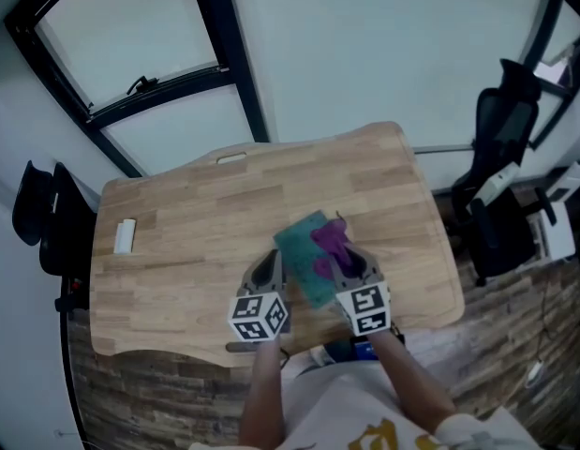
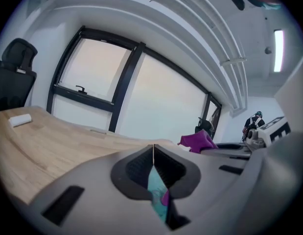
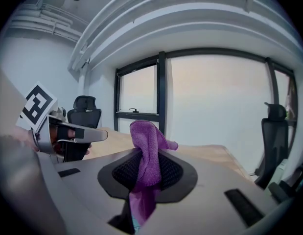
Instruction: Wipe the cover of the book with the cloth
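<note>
A teal book [image 1: 297, 242] lies on the wooden table [image 1: 196, 223], a little turned. My right gripper [image 1: 350, 261] hangs over its right side, shut on a purple cloth [image 1: 329, 242]. In the right gripper view the cloth [image 3: 146, 146] bunches up between the pads and droops below them. My left gripper [image 1: 269, 262] hovers at the book's left edge. In the left gripper view its tips [image 2: 152, 153] meet in a thin line. A strip of the teal book [image 2: 156, 190] shows through the slit behind them. The cloth [image 2: 198, 141] shows at the right of that view.
A small white block [image 1: 126, 236] lies near the table's left edge. A black office chair [image 1: 500, 186] stands off the right side and another black chair [image 1: 46, 218] off the left. Large windows run behind the table. The person's arms reach in from the front edge.
</note>
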`<state>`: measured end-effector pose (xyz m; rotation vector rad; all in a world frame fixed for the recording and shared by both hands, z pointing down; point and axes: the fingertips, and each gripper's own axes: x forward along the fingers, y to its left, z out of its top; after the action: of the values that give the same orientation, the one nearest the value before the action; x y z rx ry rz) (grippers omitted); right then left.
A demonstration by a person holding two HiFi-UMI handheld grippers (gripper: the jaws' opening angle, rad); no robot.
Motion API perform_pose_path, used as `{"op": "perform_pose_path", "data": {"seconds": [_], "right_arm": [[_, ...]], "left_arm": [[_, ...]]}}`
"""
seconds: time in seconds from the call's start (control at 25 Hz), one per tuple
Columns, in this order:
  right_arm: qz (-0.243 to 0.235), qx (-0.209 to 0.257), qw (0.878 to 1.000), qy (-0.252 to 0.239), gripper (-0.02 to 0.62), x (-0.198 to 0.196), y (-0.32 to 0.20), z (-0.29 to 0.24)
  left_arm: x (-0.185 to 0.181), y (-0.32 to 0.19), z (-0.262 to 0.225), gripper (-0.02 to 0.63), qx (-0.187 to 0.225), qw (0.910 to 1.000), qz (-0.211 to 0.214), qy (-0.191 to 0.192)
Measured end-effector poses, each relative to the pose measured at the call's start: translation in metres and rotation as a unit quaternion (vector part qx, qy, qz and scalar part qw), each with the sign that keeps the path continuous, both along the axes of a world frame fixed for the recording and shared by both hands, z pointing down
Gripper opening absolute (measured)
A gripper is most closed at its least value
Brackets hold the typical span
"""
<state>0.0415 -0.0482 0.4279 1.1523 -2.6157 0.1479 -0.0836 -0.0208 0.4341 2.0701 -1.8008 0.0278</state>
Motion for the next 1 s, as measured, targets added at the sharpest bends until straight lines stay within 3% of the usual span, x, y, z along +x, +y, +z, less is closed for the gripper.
{"op": "perform_pose_path", "data": {"seconds": [0.24,0.44,0.6,1.0], "right_arm": [[-0.011,0.036,0.999,0.007,0.06,-0.001,0.012,-0.031],[-0.008,0.047,0.999,0.005,0.06,-0.001,0.013,-0.038],[-0.006,0.066,0.998,0.012,0.06,-0.001,0.013,-0.042],[-0.001,0.053,0.998,0.03,0.06,0.006,0.016,-0.039]], "left_arm": [[0.007,0.005,-0.026,0.002,0.036,0.9987,-0.001,-0.035],[0.012,0.004,-0.039,0.002,0.053,0.998,0.007,-0.033],[0.014,0.001,-0.04,0.002,0.048,0.9982,0.006,-0.036],[0.017,0.002,-0.036,0.002,0.05,0.9977,0.01,-0.045]]}}
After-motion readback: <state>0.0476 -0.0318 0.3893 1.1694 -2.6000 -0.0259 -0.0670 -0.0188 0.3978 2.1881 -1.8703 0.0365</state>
